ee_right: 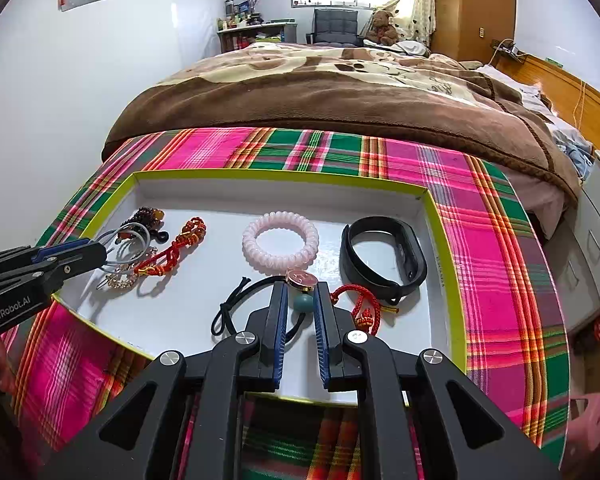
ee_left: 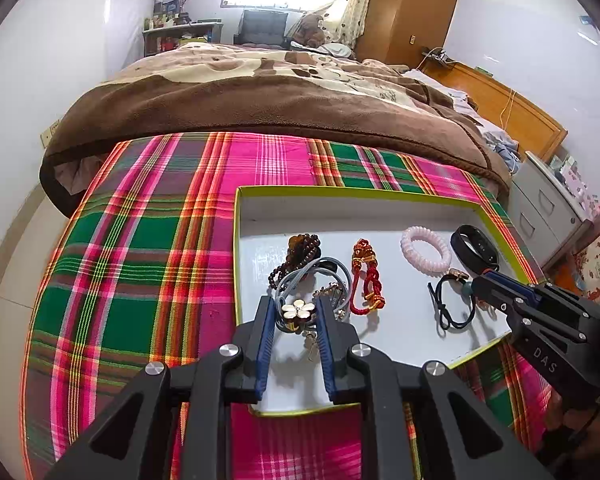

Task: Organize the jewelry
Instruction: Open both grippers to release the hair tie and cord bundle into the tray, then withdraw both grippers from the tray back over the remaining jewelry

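A shallow white tray (ee_right: pixel 444 240) with a yellow-green rim lies on a plaid cloth (ee_left: pixel 140 240) in pink and green, with a bed under a brown blanket (ee_left: pixel 260 100) beyond its far edge.

The left claw (ee_left: pixel 296 316) sits over the tray's near left part, its blue pads either side of a cream flower charm (ee_left: pixel 298 310) on grey hair ties (ee_left: pixel 300 276); the jaws look to be touching it lightly, though I cannot tell whether they truly pinch it. Just beyond lie dark brown beads (ee_left: pixel 300 248) and a red-and-gold knotted cord (ee_left: pixel 366 276).

The right claw (ee_right: pixel 301 300) is nearly closed on a teal bead (ee_right: pixel 303 302) of a black hair tie (ee_right: pixel 236 304), gripping it (a small round pink-faced charm (ee_right: pixel 302 279) sits just beyond the bead). A second red cord (ee_right: pixel 360 304) lies just right of its right finger. Farther off are a pale pink coil band (ee_right: pixel 280 240) mid-tray and a black wristband (ee_right: pixel 384 256) at the right.
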A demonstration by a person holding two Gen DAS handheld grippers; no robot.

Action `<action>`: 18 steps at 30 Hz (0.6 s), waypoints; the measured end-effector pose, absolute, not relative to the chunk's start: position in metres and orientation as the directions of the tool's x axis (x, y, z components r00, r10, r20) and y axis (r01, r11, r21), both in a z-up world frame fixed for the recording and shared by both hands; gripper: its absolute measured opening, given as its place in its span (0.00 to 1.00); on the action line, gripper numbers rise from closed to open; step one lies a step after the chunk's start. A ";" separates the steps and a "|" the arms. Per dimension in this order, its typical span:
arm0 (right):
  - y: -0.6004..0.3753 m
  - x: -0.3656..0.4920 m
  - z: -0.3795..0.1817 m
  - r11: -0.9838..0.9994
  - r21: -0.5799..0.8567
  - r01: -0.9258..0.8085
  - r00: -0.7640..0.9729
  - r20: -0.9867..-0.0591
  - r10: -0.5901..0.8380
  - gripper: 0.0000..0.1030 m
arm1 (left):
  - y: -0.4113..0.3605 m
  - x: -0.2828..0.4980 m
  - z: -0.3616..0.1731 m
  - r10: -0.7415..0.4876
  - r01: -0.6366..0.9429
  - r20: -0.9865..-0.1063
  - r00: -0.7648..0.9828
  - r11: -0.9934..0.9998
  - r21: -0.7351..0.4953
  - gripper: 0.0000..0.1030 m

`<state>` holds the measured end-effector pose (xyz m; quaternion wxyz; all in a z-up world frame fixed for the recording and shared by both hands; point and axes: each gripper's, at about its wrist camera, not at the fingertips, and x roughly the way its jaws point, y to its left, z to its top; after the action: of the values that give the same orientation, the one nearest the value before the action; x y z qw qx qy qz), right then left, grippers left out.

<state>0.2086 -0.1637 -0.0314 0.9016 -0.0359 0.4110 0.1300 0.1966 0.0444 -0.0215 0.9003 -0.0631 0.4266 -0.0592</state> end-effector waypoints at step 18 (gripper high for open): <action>-0.169 0.197 -0.022 0.962 0.089 -0.257 0.651 -0.720 0.240 0.41 | 0.039 0.179 -0.014 -0.153 0.052 -0.750 0.644 0.986 -0.157 0.37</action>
<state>0.1974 -0.1692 -0.0225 0.9085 -0.0107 0.3948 0.1367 0.1786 0.0392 -0.0143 0.9046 -0.0603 0.4180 -0.0568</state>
